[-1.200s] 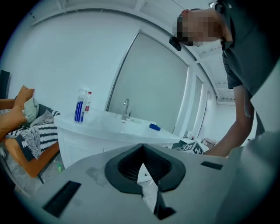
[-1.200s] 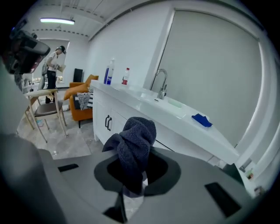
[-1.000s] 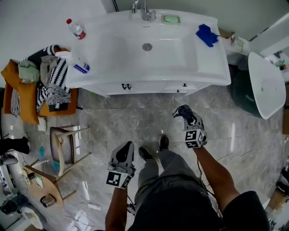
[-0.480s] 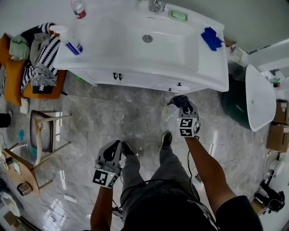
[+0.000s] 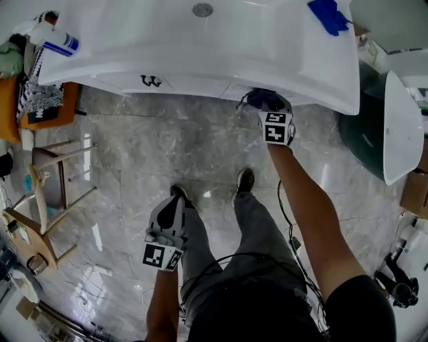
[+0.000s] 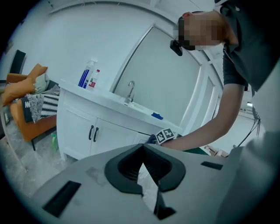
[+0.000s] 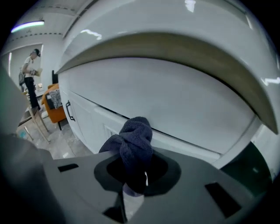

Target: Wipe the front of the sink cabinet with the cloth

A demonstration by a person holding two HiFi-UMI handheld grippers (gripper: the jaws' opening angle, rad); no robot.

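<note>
With the right gripper (image 7: 135, 175) clamped on the bunched dark blue knitted cloth (image 7: 133, 144) close to the white sink cabinet front (image 7: 183, 109), and the left gripper (image 6: 142, 151) closed, empty and well back, pressing too hard risks scraping bare jaws on the panel.

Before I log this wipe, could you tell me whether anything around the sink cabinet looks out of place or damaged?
Nothing looks spilled or damaged. Only untidy bits: clothes heaped on the orange seat left of the cabinet, and a blue rag lying loose on the countertop's right end.
</note>
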